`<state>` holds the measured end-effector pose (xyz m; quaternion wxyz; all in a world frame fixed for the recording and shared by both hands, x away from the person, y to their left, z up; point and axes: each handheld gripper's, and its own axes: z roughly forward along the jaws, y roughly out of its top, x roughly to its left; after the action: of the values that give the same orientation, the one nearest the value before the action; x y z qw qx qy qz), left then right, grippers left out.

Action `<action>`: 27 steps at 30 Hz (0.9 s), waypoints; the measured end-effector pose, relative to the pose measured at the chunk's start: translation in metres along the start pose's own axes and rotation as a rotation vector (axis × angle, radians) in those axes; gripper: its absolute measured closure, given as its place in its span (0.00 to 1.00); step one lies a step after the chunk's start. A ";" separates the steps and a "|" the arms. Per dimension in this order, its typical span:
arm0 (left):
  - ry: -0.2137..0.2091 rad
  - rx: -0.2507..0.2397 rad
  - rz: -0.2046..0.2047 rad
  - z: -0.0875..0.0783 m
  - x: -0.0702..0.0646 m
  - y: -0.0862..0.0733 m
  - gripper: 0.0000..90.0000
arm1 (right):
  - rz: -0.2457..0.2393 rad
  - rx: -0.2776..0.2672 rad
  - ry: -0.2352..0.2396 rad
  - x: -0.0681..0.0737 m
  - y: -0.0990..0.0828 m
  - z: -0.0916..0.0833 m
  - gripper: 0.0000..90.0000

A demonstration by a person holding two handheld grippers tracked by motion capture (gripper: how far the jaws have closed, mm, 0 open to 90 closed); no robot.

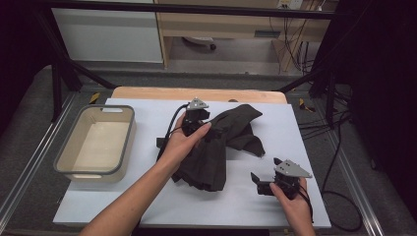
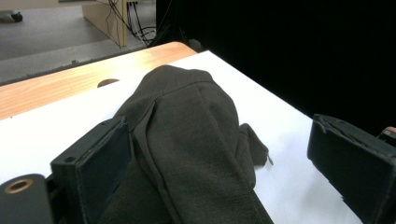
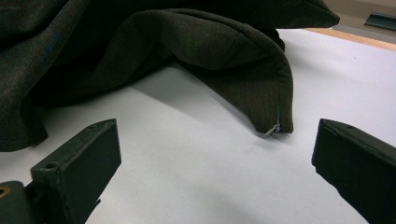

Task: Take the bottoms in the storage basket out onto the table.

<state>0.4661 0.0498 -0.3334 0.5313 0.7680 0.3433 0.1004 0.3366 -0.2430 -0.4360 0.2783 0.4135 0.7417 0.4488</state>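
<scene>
Dark cloth (image 1: 219,145) lies crumpled in the middle of the desk (image 1: 147,196).
The left gripper (image 2: 219,158) stands wide open astride a fold, clamping nothing; the right gripper (image 3: 215,154), wide open, is empty near the front right corner. The high view shows a tub (image 1: 66,155) at the left edge.

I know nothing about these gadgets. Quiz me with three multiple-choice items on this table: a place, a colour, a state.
1. Where is the bin?
A. left of the garment
B. right of the garment
C. on the garment

2. What colour is the garment?
A. red
B. dark brown
C. yellow

3. How are the right gripper's fingers?
A. clamped on cloth
B. open, nothing between
C. holding the bin

Answers: 1 A, it sits at the mat's left edge in the high view. 2 B, the cloth is dark brown. 3 B, bare mat shows between the spread fingers.
</scene>
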 end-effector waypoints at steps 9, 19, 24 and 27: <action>-0.002 -0.022 0.013 -0.013 0.004 0.003 0.07 | 0.000 -0.005 0.000 0.000 0.000 0.000 0.02; 0.009 -0.042 0.012 -0.022 0.011 0.006 0.07 | -0.005 -0.001 0.000 0.000 0.000 0.000 0.02; 0.004 -0.046 0.018 -0.025 0.012 0.006 0.07 | 0.000 -0.001 -0.002 0.000 0.000 0.000 0.02; 0.008 -0.043 0.030 -0.027 0.011 0.006 0.07 | -0.003 -0.003 0.000 0.000 0.000 0.000 0.02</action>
<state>0.4627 0.0752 -0.3194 0.5448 0.7609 0.3316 0.1191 0.3364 -0.2429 -0.4359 0.2795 0.4120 0.7417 0.4495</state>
